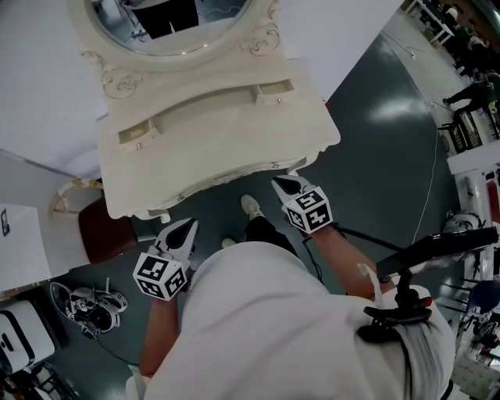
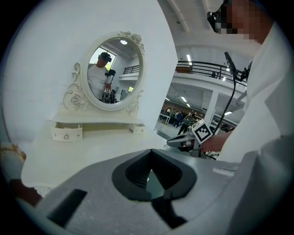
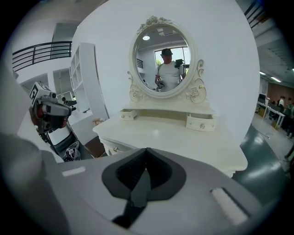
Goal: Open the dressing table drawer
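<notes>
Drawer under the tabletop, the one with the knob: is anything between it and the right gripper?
Nothing visible does. The right gripper, jaws together and empty, is in open air off the front edge of the tabletop; the drawer shows unobstructed beneath that edge in the right gripper view.

Smooth cream paint, softly glossy, on the dressing table. Polished, reflective dark floor. Shiny glass in the mirror.
</notes>
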`<action>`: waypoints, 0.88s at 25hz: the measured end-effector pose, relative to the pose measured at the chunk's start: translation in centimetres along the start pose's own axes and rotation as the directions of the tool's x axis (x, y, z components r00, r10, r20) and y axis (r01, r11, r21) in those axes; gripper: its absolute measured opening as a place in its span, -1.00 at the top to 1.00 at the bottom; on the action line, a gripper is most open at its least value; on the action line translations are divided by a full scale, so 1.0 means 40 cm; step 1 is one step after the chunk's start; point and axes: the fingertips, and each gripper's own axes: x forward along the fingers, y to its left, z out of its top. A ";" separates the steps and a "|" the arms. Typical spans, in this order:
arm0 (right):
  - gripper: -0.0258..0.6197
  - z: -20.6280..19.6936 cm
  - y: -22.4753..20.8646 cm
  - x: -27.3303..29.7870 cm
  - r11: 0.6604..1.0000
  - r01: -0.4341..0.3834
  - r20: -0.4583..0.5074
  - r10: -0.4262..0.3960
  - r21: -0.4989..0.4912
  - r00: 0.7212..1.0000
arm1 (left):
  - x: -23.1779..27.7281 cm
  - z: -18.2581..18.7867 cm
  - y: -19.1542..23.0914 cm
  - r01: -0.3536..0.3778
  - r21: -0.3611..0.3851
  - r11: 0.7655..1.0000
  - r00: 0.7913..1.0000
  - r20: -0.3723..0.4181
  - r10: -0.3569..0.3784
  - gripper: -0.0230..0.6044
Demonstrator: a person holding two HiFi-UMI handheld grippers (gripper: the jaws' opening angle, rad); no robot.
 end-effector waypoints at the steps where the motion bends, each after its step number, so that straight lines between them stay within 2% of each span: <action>1: 0.92 0.000 0.008 -0.001 1.000 -0.003 0.001 0.003 -0.006 1.000 | -0.003 -0.001 -0.001 -0.001 0.000 1.000 1.000 0.002 0.001 0.93; 22: 0.93 0.007 0.124 0.024 0.996 -0.064 -0.002 0.064 -0.064 0.998 | -0.048 -0.066 0.027 -0.015 -0.017 1.000 1.000 -0.022 0.015 0.93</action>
